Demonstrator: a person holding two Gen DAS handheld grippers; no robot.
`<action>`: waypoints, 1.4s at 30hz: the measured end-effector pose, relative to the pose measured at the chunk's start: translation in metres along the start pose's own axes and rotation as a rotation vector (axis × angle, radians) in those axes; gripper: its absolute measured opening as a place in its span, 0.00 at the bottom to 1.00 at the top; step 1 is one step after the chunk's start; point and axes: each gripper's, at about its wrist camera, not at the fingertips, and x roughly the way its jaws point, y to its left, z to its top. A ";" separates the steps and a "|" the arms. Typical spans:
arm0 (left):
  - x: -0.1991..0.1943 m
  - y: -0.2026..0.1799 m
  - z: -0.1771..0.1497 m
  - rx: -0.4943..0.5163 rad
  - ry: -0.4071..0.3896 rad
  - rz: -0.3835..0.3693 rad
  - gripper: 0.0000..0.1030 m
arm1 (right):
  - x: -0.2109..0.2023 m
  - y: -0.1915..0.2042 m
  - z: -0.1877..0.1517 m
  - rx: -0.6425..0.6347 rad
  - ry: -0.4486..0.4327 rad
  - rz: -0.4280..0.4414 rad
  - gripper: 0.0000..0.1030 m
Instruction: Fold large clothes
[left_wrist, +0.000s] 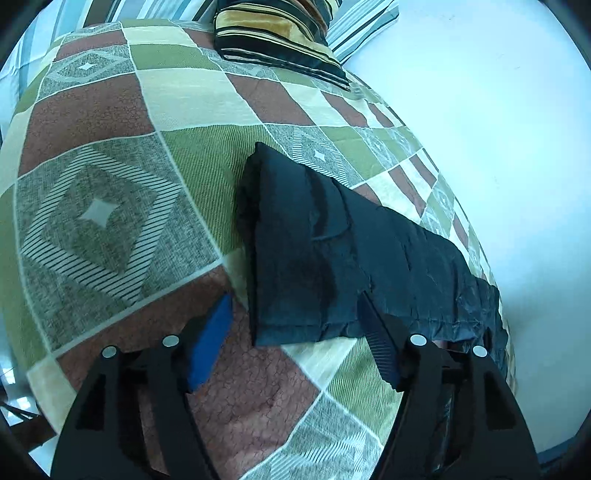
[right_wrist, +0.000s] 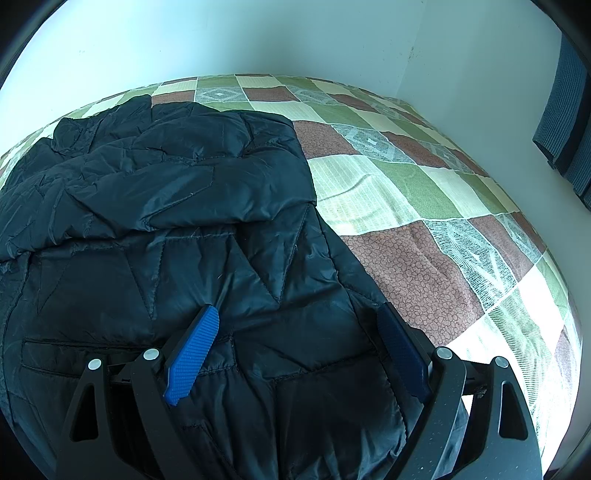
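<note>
Left gripper (left_wrist: 295, 332) hangs spread over the patchwork bedspread (left_wrist: 110, 206), nothing between its blue pads; the hem corner of the dark quilted jacket (left_wrist: 314, 258) lies just beyond the tips, toward 12 o'clock, with the right-hand pad at the hem edge, though I cannot tell whether it touches. Right gripper (right_wrist: 299, 350) is likewise spread wide, poised over the jacket (right_wrist: 166, 221) body with cloth under both pads but none pinched.

From that view the jacket fills the near and left field, from 6 round to 10 o'clock, one panel already folded over the top, and bare bedspread (right_wrist: 424, 206) runs off toward 2 o'clock.

It looks like a puffy, light garment: soft, limp, with a slick shell that will likely slide and spring open. Best hold is probably a stitched hem or seam edge, pinched through both layers, not the padded middle.

Farthest off, a striped pillow (left_wrist: 280, 40) sits at 12 o'clock against the pale wall (left_wrist: 480, 110).
</note>
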 end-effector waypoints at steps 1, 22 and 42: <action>0.002 0.000 0.002 -0.005 -0.003 0.004 0.65 | 0.000 0.000 0.000 0.001 0.000 -0.001 0.84; -0.037 -0.132 0.007 0.255 -0.131 -0.053 0.07 | 0.000 0.000 0.000 0.005 0.000 -0.003 0.84; 0.061 -0.468 -0.201 0.862 0.124 -0.343 0.07 | 0.002 -0.005 0.000 0.027 0.004 0.021 0.84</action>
